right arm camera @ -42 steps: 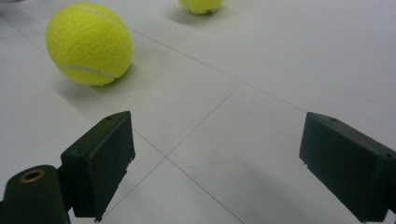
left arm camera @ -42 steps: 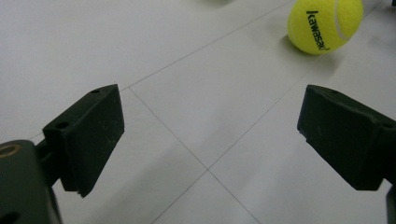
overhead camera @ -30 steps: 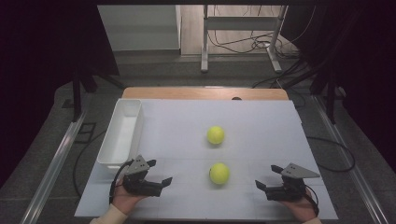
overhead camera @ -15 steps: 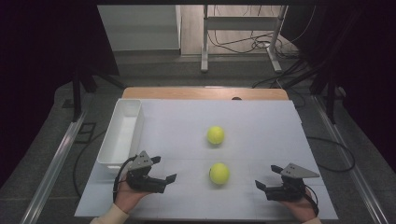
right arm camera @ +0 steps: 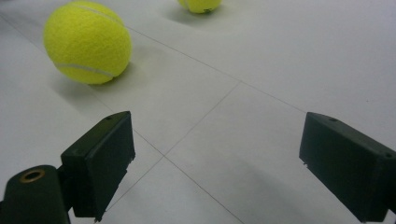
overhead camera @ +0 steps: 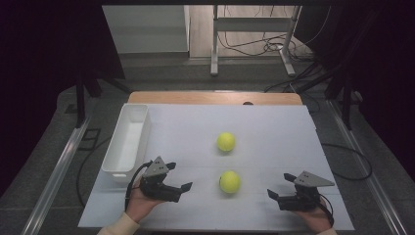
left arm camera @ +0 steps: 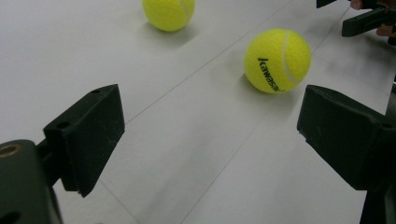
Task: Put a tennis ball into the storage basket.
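Two yellow tennis balls lie on the white table: the near ball and the far ball. My left gripper is held low at the front left, open and empty, pointing toward the near ball a short way off. At the front right, my right gripper is open and empty, with the near ball ahead to its left. A white tray stands along the left edge, behind the left gripper.
A wooden table edge runs behind the white sheet. Beyond it, a metal stand and loose cables sit on the floor. Bare white surface lies between the two grippers and around both balls.
My left gripper has shifted right and slightly forward, closing in on the near ball. The right gripper and both balls have stayed where they were.
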{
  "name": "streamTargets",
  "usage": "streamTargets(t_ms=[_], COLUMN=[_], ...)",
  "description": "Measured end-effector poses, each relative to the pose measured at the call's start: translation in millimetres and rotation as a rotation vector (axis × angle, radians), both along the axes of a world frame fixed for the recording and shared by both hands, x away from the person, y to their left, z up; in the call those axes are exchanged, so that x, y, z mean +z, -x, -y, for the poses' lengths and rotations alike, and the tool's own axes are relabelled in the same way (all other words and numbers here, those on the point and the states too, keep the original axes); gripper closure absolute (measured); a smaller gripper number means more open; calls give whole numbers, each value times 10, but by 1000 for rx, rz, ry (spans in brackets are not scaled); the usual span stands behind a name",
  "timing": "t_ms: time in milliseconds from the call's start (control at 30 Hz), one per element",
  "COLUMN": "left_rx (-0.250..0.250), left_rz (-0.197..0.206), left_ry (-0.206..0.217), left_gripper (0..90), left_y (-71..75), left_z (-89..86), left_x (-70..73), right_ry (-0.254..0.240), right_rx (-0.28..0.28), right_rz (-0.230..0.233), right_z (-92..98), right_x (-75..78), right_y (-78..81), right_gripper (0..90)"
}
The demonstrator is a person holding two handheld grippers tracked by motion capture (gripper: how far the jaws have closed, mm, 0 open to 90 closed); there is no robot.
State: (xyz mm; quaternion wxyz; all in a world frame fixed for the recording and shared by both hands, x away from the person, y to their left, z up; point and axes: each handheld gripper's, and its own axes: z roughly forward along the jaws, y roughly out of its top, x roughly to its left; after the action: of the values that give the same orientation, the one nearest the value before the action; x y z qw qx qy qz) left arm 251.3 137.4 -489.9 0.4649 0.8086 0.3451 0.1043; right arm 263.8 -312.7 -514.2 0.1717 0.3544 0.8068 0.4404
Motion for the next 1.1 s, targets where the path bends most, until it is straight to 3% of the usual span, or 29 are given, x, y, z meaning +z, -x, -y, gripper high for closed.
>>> streamTargets(t_ms=[267,1100], left_rx=[-29,-106], left_rz=[7,-28], left_ry=[-9,-33], left_gripper=[83,83], left_y=[-30,-160], left_z=[115,446], left_x=[38,76], right_ry=[5,18], right_rx=[1,4], right_rz=[2,0], right_z=[1,-5], right_x=[-2,-11], right_y=[-2,-3], right_gripper=[104,104])
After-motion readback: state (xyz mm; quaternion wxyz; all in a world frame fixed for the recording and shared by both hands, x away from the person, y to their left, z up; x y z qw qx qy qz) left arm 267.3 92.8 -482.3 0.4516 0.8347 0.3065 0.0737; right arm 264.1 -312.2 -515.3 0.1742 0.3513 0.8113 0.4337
